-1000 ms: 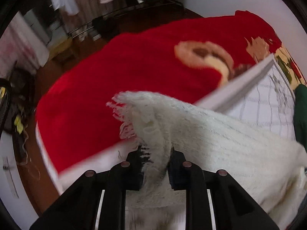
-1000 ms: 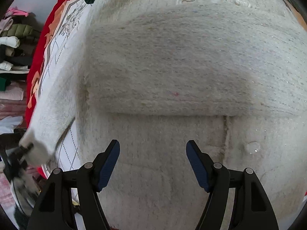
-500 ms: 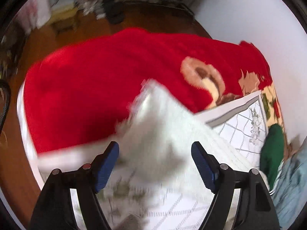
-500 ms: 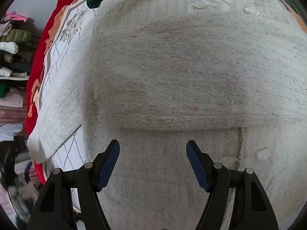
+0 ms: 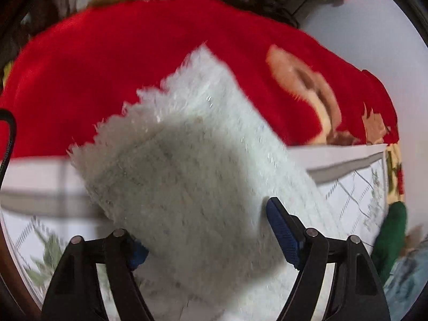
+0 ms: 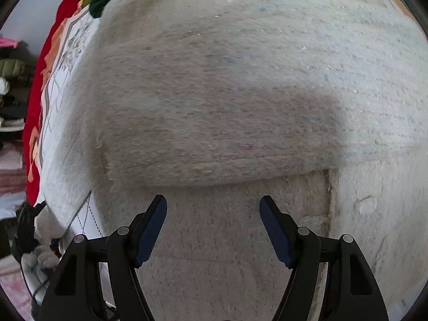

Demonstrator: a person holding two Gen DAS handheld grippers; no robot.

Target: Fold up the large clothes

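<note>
Across the bed, over the white quilted cover (image 5: 355, 187) near its left edge, the cream fuzzy sweater (image 6: 227, 85) lies spread, and its sleeve (image 5: 187, 165) now drapes loose between the jaws of the left gripper (image 5: 206, 230). A second ago those jaws were pinched on the sleeve's fringed cuff; half a second ago they had sprung wide, and they stand wide apart now, so the sleeve has been let go. I judge the sleeve fold on that side to be laid or nearly laid, though the blur hides how flat it sits. The right gripper (image 6: 213, 227) hovers spread over the sweater body, holding nothing, much as it did a second ago, with a folded band of knit just ahead of its tips. Beyond lie the red blanket (image 5: 133, 61) and a green garment (image 5: 390, 235) by the wall-side edge. No container shows in either view
</note>
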